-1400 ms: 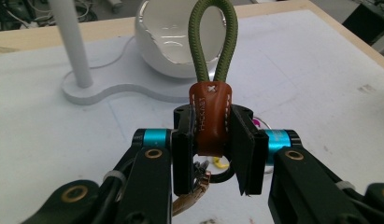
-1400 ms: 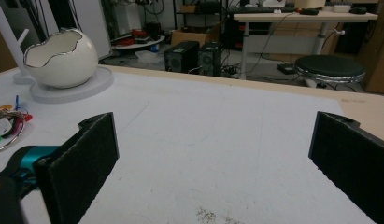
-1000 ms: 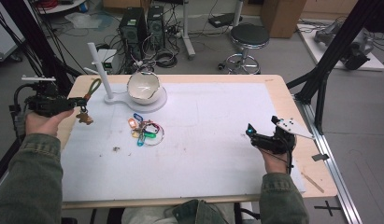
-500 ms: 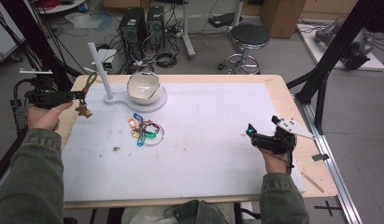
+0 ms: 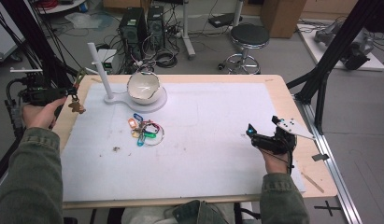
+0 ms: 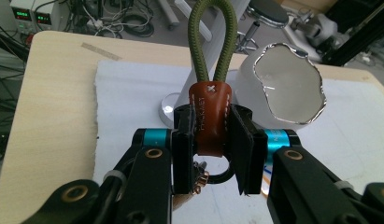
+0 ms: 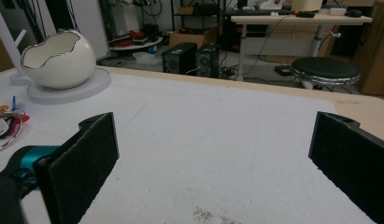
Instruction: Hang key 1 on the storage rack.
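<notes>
My left gripper (image 5: 69,88) is at the table's far left edge, shut on the brown leather tab (image 6: 209,120) of a keychain. The keychain's green cord loop (image 6: 211,37) sticks up past the jaws toward the white post (image 5: 98,65). A small brown charm (image 5: 76,107) dangles below the gripper. In the left gripper view both pads (image 6: 243,154) press the tab's sides, around the left gripper's (image 6: 211,156) centre. My right gripper (image 5: 250,132) rests low at the table's right side, open, with nothing between its jaws (image 7: 213,154).
A white egg-shaped bowl (image 5: 144,87) sits on a round white base beside the post. A bunch of coloured key tags on rings (image 5: 144,131) lies on the white mat (image 5: 217,154) in front of it. Stool and computer towers stand beyond the table.
My left gripper has carried the keychain a little to the left and farther back, toward the table's left edge. The right gripper has stayed where it was.
</notes>
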`<state>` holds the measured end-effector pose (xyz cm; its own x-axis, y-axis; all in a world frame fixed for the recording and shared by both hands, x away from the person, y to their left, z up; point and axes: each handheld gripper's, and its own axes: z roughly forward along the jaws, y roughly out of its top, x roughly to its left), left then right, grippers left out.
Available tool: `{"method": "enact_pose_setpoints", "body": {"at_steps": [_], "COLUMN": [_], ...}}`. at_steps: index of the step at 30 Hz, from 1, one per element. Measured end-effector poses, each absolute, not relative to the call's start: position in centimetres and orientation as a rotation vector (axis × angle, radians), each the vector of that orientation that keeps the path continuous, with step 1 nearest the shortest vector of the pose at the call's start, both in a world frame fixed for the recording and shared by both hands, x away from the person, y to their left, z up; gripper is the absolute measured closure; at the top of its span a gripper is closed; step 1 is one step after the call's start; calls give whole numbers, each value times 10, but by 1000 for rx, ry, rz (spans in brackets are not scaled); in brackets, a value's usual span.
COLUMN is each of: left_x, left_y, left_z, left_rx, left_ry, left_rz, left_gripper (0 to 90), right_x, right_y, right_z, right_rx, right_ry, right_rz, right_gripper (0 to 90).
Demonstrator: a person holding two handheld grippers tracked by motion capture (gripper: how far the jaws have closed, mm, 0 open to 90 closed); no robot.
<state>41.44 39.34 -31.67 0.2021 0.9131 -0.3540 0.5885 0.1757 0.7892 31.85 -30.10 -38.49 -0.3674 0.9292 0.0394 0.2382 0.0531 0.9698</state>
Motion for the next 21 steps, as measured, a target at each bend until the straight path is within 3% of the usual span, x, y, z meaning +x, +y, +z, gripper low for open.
{"method": "enact_pose_setpoints", "body": {"at_steps": [21], "left_x": [451], "left_y": [403], "left_z": [-325], "left_rx": [1392], "left_ry": [1542], "left_rz": [322], "left_gripper": [716], "right_x": [319], "right_y": [-301], "right_z": [-386], "right_rx": [1172], "right_ry": [1698], "right_rz": [1326], "right_gripper": [4]}}
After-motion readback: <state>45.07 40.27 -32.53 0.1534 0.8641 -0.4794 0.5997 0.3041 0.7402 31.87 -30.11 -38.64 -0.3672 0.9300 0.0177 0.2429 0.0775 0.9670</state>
